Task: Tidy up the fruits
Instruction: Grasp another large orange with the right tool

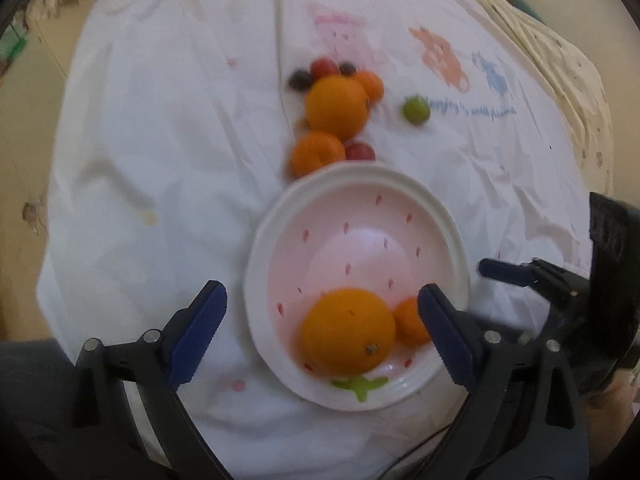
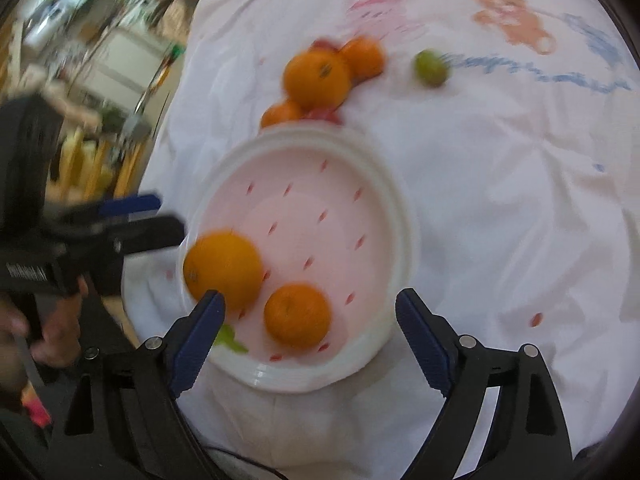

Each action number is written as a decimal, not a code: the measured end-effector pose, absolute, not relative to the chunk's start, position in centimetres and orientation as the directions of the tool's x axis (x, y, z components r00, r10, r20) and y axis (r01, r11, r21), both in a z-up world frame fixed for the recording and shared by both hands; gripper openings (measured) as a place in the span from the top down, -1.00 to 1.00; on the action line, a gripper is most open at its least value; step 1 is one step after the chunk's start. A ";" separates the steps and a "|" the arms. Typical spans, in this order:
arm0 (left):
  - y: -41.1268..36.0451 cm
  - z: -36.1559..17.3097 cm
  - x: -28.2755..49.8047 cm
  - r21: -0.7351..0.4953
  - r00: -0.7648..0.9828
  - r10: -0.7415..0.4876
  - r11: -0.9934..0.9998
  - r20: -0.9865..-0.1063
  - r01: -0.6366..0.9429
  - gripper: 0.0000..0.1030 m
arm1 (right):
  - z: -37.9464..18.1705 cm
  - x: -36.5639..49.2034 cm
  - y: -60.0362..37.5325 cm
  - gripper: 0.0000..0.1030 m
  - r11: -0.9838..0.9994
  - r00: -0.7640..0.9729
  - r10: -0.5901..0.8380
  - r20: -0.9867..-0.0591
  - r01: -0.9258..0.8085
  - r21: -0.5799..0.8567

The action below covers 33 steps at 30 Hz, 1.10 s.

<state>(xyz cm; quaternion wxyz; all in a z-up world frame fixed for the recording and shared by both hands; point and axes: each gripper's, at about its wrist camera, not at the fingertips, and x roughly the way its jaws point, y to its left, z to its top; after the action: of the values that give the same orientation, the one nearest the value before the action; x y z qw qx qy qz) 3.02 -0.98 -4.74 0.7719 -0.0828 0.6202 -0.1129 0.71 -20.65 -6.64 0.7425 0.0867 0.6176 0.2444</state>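
Observation:
A pink strawberry-pattern bowl (image 1: 456,232) (image 2: 400,208) sits on the white cloth and holds a large orange (image 1: 347,335) (image 2: 223,268) and a small tangerine (image 1: 408,320) (image 2: 297,314). Beyond it lies a pile: a large orange (image 1: 337,106) (image 2: 317,77), tangerines (image 1: 316,153) (image 1: 370,85) (image 2: 362,57), red fruits (image 1: 360,151) (image 1: 323,67), dark grapes (image 1: 300,79) and a green fruit (image 1: 416,109) (image 2: 431,67) apart to the right. My left gripper (image 1: 322,310) is open and empty over the bowl's near edge. My right gripper (image 2: 310,314) is open and empty above the tangerine.
The white cloth (image 1: 160,160) carries cartoon animal prints (image 1: 440,54) and blue writing. The right gripper's body (image 1: 560,280) shows at the left view's right edge; the left gripper's body (image 2: 60,240) shows at the right view's left edge. Cluttered furniture (image 2: 100,60) lies beyond the cloth's left edge.

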 end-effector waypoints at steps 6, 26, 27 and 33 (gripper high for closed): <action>0.4 -3.0 3.8 -0.178 0.332 -0.173 0.984 -0.927 0.015 -0.84 | -4.9 2.7 -23.6 -0.74 0.886 0.269 0.464 -0.844 -0.116 0.450; 4.6 -3.8 11.2 -0.147 0.336 -0.081 0.973 -0.938 -0.175 -0.79 | -3.8 10.8 -25.6 -0.74 0.860 0.338 0.487 -0.805 -0.023 0.510; 4.9 -3.8 11.3 -0.156 0.335 -0.085 0.969 -0.938 -0.190 -0.78 | -3.9 11.0 -25.4 -0.74 0.860 0.332 0.489 -0.807 -0.027 0.510; 4.8 -3.5 12.4 -0.182 0.333 -0.113 0.966 -0.936 -0.185 -0.78 | -4.7 12.1 -22.9 -0.74 0.859 0.272 0.503 -0.820 -0.049 0.510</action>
<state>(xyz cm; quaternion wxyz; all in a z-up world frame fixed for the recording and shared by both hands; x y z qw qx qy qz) 12.37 4.77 -3.47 0.8060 -0.1290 0.5772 0.0222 12.09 -22.89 -4.68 0.7728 0.1971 0.5762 0.1786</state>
